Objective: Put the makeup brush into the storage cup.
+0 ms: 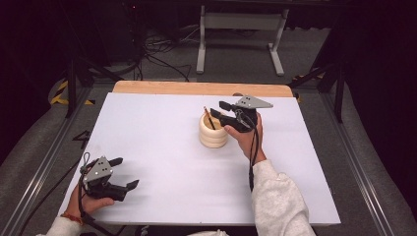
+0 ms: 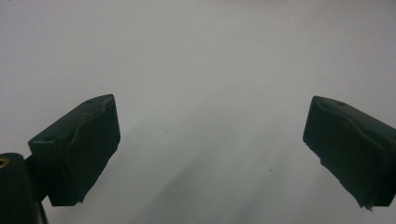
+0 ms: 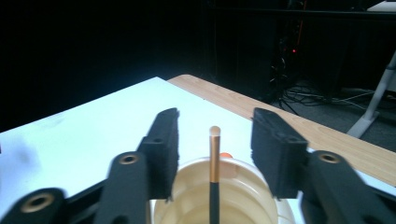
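Here the work in hand looks like dropping a pencil into a cream, ribbed round holder that stands a little toward 1 o'clock of the white table's middle. The pencil stands in the cup, leaning toward 11 o'clock in the high view; its slim dark shaft ends in a brass-coloured ferrule and a pale eraser tip. The right gripper hangs just above the holder's rim at 3 o'clock of it, its jaws parted on either side of the pencil with clear gaps, so the black foam-faced pads press on nothing; they appear to stand apart so the pencil rests free in the cup, judged already delivered. The left gripper sits low at 7 o'clock of the table, well apart from the holder, jaws spread wide over bare matte surface, likely parked out of the way. A wooden edge shows along the table's far side at 12 o'clock
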The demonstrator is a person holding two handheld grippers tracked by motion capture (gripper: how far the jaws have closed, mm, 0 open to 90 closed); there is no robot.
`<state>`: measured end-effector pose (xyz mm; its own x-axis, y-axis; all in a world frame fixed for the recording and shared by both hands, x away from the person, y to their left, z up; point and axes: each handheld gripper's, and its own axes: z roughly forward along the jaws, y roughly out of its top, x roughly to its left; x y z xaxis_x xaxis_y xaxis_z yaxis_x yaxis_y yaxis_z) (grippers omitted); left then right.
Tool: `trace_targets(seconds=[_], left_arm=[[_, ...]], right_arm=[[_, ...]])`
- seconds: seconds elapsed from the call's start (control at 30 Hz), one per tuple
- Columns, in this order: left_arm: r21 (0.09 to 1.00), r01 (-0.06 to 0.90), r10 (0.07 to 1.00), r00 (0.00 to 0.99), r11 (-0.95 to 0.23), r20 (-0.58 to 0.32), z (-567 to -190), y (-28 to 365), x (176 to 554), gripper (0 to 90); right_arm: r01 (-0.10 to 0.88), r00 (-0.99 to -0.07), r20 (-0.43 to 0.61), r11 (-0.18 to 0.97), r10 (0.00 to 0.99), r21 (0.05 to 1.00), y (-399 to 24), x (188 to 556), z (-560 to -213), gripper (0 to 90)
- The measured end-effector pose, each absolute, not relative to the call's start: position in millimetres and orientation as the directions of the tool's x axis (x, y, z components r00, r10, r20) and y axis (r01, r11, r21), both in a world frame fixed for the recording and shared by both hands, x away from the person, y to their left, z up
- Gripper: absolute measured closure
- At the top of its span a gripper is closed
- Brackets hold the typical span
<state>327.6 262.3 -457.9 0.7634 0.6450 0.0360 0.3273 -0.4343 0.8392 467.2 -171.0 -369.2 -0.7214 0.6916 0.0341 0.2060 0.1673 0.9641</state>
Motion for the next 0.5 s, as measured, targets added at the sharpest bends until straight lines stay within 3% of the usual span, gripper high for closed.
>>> trace_targets(seconds=[0.5], left_arm=[[0.839, 0.326, 0.644, 0.764, -0.436, 0.037, -457.7, 262.5, 327.5, 4.7]], right_arm=[[0.215, -0.704, 0.021, 0.185, 0.709, 0.959, -172.9, 467.0, -367.6, 21.7]])
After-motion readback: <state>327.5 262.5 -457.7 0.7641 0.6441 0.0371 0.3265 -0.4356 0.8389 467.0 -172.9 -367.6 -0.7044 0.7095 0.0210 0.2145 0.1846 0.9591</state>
